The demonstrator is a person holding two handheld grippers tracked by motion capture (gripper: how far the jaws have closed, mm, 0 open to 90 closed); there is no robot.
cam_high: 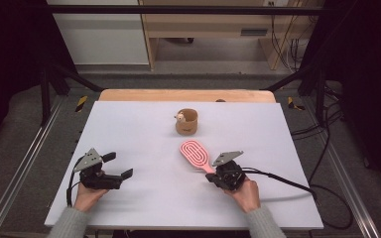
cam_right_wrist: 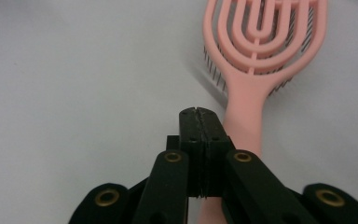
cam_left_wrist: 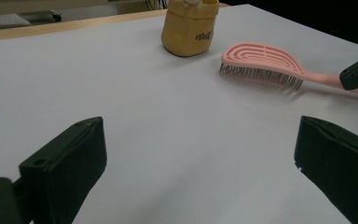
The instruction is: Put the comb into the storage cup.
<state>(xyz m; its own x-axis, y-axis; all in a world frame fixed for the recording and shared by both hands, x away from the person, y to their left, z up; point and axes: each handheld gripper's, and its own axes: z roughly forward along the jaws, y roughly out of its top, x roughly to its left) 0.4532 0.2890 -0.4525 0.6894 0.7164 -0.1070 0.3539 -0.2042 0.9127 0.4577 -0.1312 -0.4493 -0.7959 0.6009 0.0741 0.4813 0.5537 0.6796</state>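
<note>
A pink hairbrush (cam_high: 194, 153) lies bristles-down on the white tabletop (cam_high: 129, 124), right of centre, with its handle pointing toward the person. My right gripper (cam_high: 211, 177) sits at the end of that handle. In the right gripper view the jaws (cam_right_wrist: 199, 114) meet tip to tip with nothing between them, and the brush (cam_right_wrist: 261, 37) handle runs beneath and just right of them. My left gripper (cam_high: 118, 165) rests at the near left, wide open and empty. The left gripper view has both black jaws (cam_left_wrist: 196, 172) far apart over bare table, with the brush (cam_left_wrist: 261, 58) farther off.
A small tan cup (cam_high: 186, 122) holding a little pale figure (cam_high: 179, 118) stands beyond the brush, near the table's middle back; the same cup (cam_left_wrist: 189, 30) appears in the left gripper view. A cable (cam_high: 287, 182) trails right from the right gripper. Metal frame rails flank the table.
</note>
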